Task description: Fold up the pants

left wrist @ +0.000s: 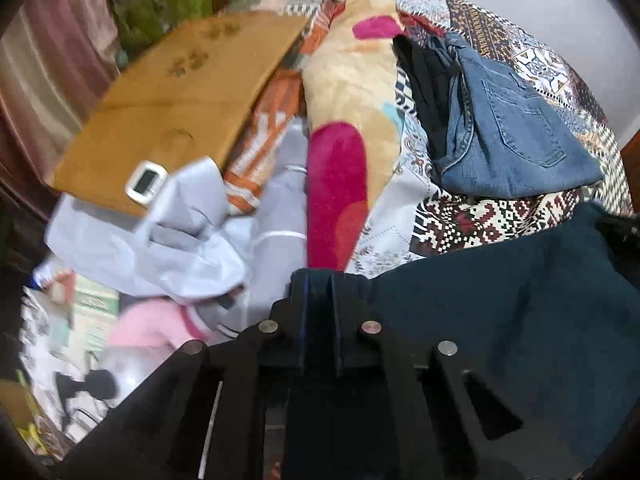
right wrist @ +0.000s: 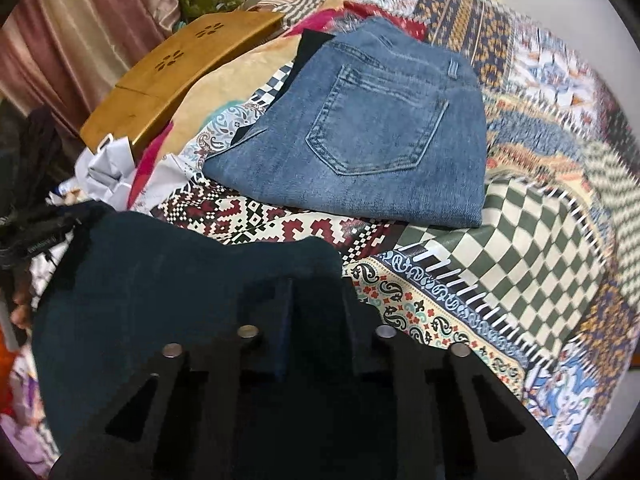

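Dark teal pants [left wrist: 520,312] lie spread over a patterned bedspread, low in both wrist views. My left gripper [left wrist: 316,278] is shut, its fingers pressed together at the left corner of the pants, where the cloth's edge runs in between them. In the right wrist view my right gripper [right wrist: 316,284] is shut on the other edge of the same pants [right wrist: 160,272], with the cloth bunched around its fingertips. A folded pair of blue jeans [right wrist: 372,136] lies further back on the bed, back pocket up. It also shows in the left wrist view, as blue jeans [left wrist: 516,132] over a dark garment.
The patterned bedspread [right wrist: 520,240] covers the bed to the right. A wooden lap board [left wrist: 172,112] with a small white device [left wrist: 146,182] lies at the back left. Beside it are a flowered blanket [left wrist: 352,120] and crumpled pale cloth [left wrist: 192,240]. Curtains [right wrist: 80,20] hang behind.
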Available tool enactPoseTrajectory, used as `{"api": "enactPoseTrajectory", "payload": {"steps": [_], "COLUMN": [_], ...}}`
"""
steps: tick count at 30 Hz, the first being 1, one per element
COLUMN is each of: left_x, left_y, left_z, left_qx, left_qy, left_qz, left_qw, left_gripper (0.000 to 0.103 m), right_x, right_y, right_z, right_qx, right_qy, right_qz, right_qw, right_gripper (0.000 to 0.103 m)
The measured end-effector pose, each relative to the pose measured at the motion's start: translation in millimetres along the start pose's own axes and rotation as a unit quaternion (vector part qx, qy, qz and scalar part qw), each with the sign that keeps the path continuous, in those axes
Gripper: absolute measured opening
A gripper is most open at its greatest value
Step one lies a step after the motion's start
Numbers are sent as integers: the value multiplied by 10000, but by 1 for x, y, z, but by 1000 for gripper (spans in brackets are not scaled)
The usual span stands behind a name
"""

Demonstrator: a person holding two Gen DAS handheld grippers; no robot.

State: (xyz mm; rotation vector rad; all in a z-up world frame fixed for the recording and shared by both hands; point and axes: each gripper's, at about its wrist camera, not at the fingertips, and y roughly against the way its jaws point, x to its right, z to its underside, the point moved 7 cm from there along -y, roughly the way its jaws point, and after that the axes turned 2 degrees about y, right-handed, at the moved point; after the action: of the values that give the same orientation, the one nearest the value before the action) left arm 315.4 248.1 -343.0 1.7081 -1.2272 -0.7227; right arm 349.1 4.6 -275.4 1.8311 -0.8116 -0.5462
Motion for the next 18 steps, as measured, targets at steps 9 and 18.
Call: {"api": "enactPoseTrajectory", "payload": {"steps": [9,18], "left_x": [-68,-53], "left_y": [22,49], "left_z": [-76,-44], "left_qx": [604,380], "left_qy": [409,431], "left_qz": [-874,98], "left_qw": [9935,9983], "left_gripper": [0,37], "right_x": [15,2], "right_y": [14,59], "right_z": [-34,-16], "right_qx": [417,572], "right_qy": [-156,-105], "right_qz": [571,577], "right_qw": [9974,9966], "right_gripper": [9,40]}}
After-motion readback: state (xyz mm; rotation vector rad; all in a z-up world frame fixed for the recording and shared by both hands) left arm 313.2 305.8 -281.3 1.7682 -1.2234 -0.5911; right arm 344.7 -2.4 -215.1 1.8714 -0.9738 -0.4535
